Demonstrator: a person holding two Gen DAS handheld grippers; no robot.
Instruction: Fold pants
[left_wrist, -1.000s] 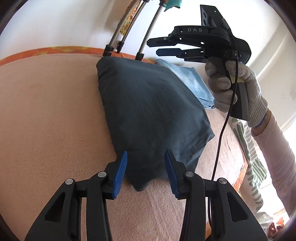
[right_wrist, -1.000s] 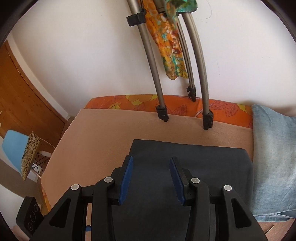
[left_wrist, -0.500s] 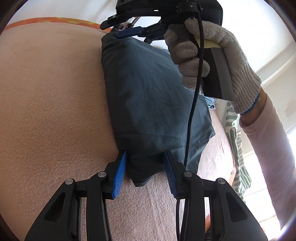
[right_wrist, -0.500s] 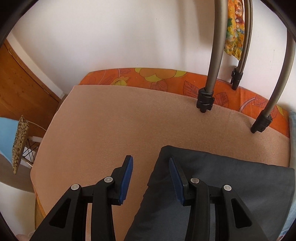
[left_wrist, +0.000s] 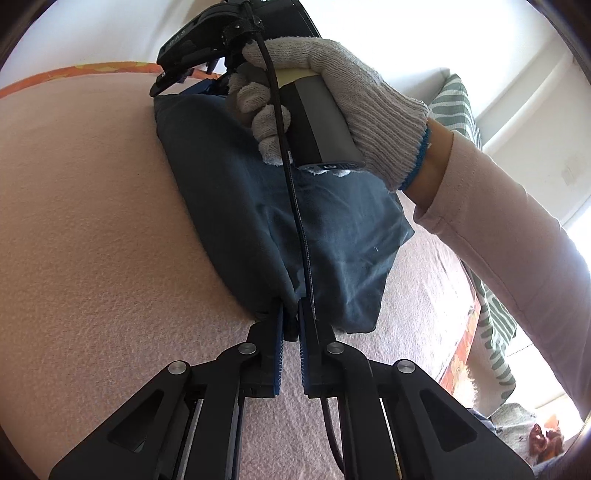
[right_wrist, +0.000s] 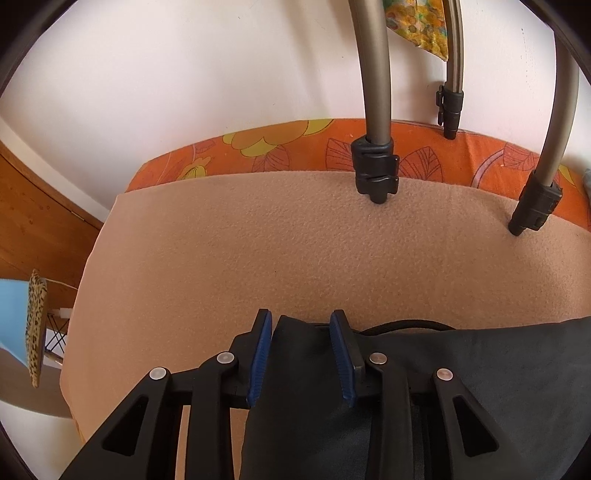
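Now one pair of dark pants (left_wrist: 258, 206) lies folded on the peach blanket (left_wrist: 74, 221). Its near corner is pinched in the left hand-held gripper (left_wrist: 290, 317), whose jaws have just closed. At the far corner, the right hand-held gripper (right_wrist: 301, 328) straddles the cloth, jaws narrowing but not yet pressing.

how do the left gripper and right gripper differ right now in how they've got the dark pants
The left gripper has just closed its jaws, pinching a bunched near corner of the dark pants. The right gripper has been closing too, but its jaws stand wider, straddling the far corner with a gap still visible at one pad. The left works the near end, the right the far end. Both have blue pads and black frames.
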